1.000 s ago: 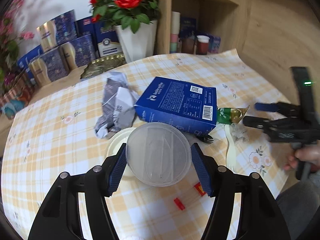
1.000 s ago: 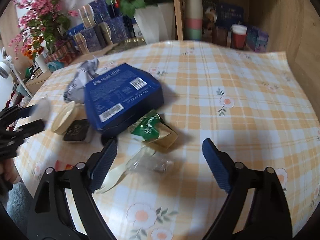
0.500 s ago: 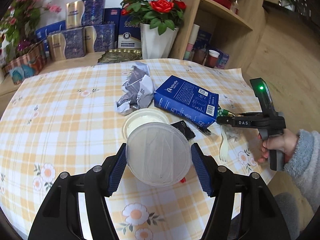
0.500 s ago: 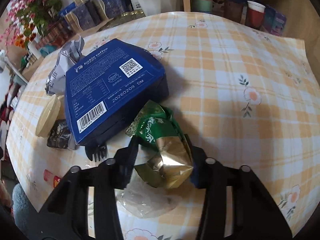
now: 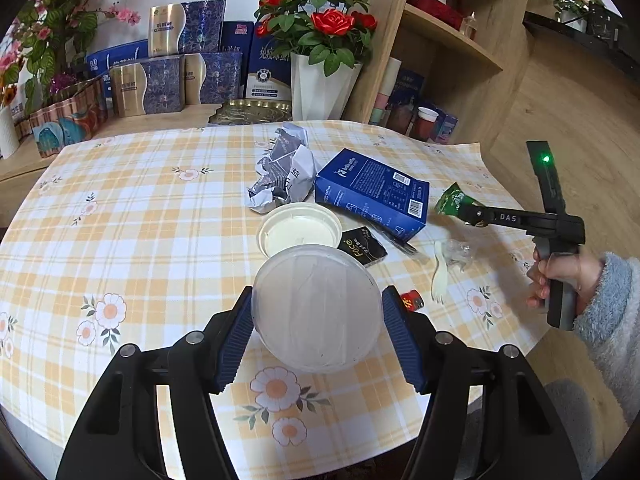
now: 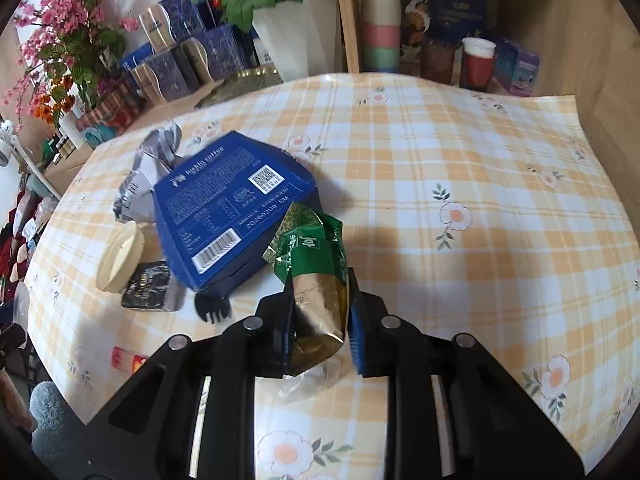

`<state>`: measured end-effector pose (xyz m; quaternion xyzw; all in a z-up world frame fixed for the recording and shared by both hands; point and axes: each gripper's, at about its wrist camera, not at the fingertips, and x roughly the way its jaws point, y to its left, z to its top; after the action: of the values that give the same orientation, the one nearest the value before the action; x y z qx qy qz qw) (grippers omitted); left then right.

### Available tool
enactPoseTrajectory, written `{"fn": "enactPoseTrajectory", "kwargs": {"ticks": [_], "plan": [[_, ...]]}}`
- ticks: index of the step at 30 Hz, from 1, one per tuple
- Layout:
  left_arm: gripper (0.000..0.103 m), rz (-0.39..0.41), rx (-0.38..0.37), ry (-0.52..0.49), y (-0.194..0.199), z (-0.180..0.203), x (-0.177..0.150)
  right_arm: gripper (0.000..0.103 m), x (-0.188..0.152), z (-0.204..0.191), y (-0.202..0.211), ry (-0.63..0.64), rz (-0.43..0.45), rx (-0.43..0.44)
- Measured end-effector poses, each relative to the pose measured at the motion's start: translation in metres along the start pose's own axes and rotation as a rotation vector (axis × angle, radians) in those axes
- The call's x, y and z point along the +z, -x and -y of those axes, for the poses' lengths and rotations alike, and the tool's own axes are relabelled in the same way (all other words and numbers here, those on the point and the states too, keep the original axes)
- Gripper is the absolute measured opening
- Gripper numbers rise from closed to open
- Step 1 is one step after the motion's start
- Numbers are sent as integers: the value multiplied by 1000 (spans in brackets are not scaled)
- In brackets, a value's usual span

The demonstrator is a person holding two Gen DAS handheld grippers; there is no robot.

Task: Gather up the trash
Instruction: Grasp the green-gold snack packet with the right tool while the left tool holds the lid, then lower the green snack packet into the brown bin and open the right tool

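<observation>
My left gripper (image 5: 316,320) is shut on a clear round plastic tub (image 5: 316,308), held above the table's near edge. In the right wrist view my right gripper (image 6: 318,292) has its jaws closing, and the pads pinch a green and gold wrapper (image 6: 316,264) just off the cloth. The left wrist view shows that wrapper (image 5: 452,202) at the tip of the right gripper (image 5: 466,216), right of a blue carton (image 5: 372,192). Crumpled grey paper (image 5: 284,172), a cream lid (image 5: 300,232) and a black sachet (image 5: 364,246) lie around the carton.
A white plastic fork (image 5: 440,276), clear film (image 5: 458,250) and a small red scrap (image 5: 412,300) lie near the right edge of the checked tablecloth (image 5: 160,240). A black fork (image 6: 212,308) pokes from under the carton. A vase of roses (image 5: 320,80), gift boxes and shelves stand behind.
The right gripper's jaws came together on the green and gold wrapper and raised it from the cloth. The left gripper drew back from the carton, still holding the tub.
</observation>
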<state>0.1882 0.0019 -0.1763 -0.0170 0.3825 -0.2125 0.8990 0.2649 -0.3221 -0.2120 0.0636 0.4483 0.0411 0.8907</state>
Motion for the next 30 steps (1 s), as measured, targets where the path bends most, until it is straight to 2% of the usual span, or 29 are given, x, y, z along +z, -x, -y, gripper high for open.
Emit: {"fn": "enactPoseTrajectory", "kwargs": {"ticks": [12, 23, 30], "plan": [[62, 2, 0, -28, 43, 11, -21, 25, -55, -23, 74, 8, 88, 66], [62, 10, -6, -23, 81, 25, -52, 25, -122, -59, 116, 40, 93, 125], [62, 16, -16, -21, 99, 31, -72, 25, -163, -77, 129, 41, 73, 167]]}}
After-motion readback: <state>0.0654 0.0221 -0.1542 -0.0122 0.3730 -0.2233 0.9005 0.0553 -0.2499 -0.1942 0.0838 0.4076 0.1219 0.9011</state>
